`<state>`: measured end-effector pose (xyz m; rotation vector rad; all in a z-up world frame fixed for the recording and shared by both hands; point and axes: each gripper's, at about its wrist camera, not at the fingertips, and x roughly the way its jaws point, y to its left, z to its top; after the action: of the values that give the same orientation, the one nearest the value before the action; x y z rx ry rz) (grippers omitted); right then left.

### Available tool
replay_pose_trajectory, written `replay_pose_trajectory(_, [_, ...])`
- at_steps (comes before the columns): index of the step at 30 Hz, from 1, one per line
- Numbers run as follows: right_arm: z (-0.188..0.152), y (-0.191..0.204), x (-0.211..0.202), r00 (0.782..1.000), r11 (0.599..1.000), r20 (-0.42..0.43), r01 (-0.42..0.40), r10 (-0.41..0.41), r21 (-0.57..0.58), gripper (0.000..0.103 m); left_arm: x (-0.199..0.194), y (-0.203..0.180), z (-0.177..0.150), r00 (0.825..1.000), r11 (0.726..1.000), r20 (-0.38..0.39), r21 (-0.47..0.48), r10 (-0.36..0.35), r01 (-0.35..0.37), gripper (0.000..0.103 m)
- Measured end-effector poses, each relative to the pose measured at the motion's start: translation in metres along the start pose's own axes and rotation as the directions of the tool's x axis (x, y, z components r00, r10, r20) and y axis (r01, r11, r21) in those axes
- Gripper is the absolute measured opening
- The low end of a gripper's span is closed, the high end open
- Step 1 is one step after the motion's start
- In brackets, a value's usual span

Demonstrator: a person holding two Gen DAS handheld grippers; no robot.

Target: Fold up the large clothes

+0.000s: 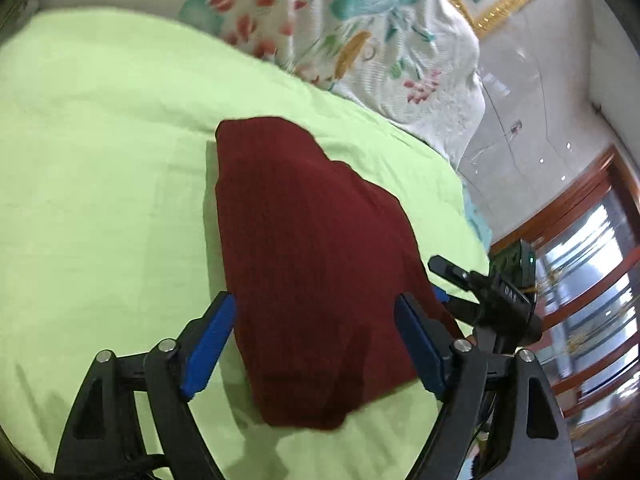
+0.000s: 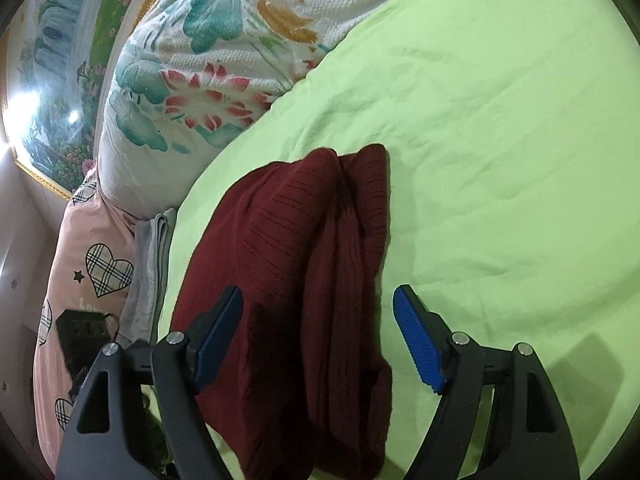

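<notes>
A dark red knitted garment (image 1: 312,264) lies folded into a narrow bundle on the light green bed sheet (image 1: 100,180). My left gripper (image 1: 316,312) is open above its near end, blue pads on either side, holding nothing. The right gripper shows at the right edge of the left wrist view (image 1: 452,280). In the right wrist view the same garment (image 2: 304,280) lies in stacked folds. My right gripper (image 2: 320,308) is open over it and empty; its right pad (image 2: 416,336) stands over the sheet (image 2: 500,140).
A floral quilt (image 1: 340,28) (image 2: 208,60) is piled at the head of the bed. A pink heart-print pillow (image 2: 92,264) and a grey folded cloth (image 2: 150,264) lie beside it. A framed picture (image 2: 60,64) hangs on the wall. A wooden-framed glass door (image 1: 592,280) is at right.
</notes>
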<state>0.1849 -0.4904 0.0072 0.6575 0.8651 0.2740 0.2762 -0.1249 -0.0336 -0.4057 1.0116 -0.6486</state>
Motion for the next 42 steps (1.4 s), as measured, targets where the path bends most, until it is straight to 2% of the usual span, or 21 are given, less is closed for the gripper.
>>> replay_pose_trajectory(2, [0.003,0.001,0.006,1.000,1.000,-0.017,0.001,-0.002,-0.007,0.078,0.020,0.012,0.008,0.999,0.999,-0.046,-0.037,0.004,-0.006,0.083])
replay_pose_trajectory(5, [0.007,0.003,0.014,0.999,1.000,-0.038,-0.001,0.001,-0.014,0.078,0.054,0.027,0.019,0.991,0.994,-0.118,-0.097,-0.068,0.057,0.091])
replay_pose_trajectory(7, [0.009,0.001,0.020,0.999,1.000,-0.051,-0.002,0.001,-0.011,0.078,0.078,0.029,0.020,0.979,0.991,-0.183,-0.108,-0.094,0.075,0.091])
replay_pose_trajectory(8, [0.010,0.000,0.022,0.998,1.000,-0.054,-0.007,0.006,-0.009,0.078,0.087,0.027,0.019,0.976,0.993,-0.197,-0.094,-0.094,0.077,0.091])
replay_pose_trajectory(12, [0.012,-0.001,0.032,0.997,1.000,-0.075,-0.028,0.027,-0.011,0.077,0.103,0.003,0.020,0.981,0.999,-0.195,0.043,0.006,0.003,0.083])
replay_pose_trajectory(14, [0.011,0.000,0.035,0.995,1.000,-0.092,-0.027,0.026,-0.014,0.057,0.100,0.000,0.018,0.985,0.998,-0.174,0.064,0.011,0.000,0.075])
replay_pose_trajectory(15, [0.009,-0.002,0.039,0.992,0.998,-0.114,-0.056,0.057,0.014,0.046,0.097,-0.001,0.017,0.987,0.997,-0.161,0.071,0.010,0.001,0.073])
replay_pose_trajectory(16, [0.008,-0.003,0.040,0.990,0.997,-0.116,-0.075,0.078,0.030,0.041,0.094,-0.002,0.015,0.989,0.997,-0.149,0.078,0.015,-0.004,0.069])
replay_pose_trajectory(20, [-0.002,0.018,0.031,0.993,0.997,-0.094,-0.072,0.071,-0.010,0.036,0.071,-0.016,0.002,0.993,0.992,-0.105,0.116,0.055,-0.043,0.063])
replay_pose_trajectory(25, [-0.029,0.070,0.034,0.986,0.987,-0.120,-0.132,0.120,-0.096,0.035,0.006,-0.019,-0.016,0.993,0.979,-0.031,0.176,0.112,-0.105,0.063])
replay_pose_trajectory(30, [-0.063,0.119,0.069,0.960,0.959,-0.171,-0.247,0.223,-0.137,0.034,-0.072,0.020,-0.028,0.988,0.977,0.008,0.144,0.157,-0.157,0.063])
replay_pose_trajectory(34, [-0.084,0.154,0.115,0.936,0.942,-0.229,-0.304,0.267,-0.142,0.034,-0.112,0.056,-0.035,0.975,0.970,0.027,0.102,0.220,-0.221,0.064])
replay_pose_trajectory(37, [-0.100,0.165,0.144,0.933,0.949,-0.273,-0.280,0.233,-0.147,0.034,-0.118,0.091,-0.048,0.969,0.968,-0.003,0.052,0.245,-0.245,0.066])
replay_pose_trajectory(39, [-0.109,0.165,0.154,0.943,0.958,-0.277,-0.234,0.182,-0.165,0.036,-0.116,0.115,-0.058,0.972,0.972,-0.015,0.008,0.234,-0.234,0.070])
replay_pose_trajectory(42, [-0.110,0.159,0.155,0.946,0.965,-0.266,-0.226,0.186,-0.130,0.040,-0.114,0.121,-0.062,0.978,0.978,0.016,-0.016,0.207,-0.207,0.075])
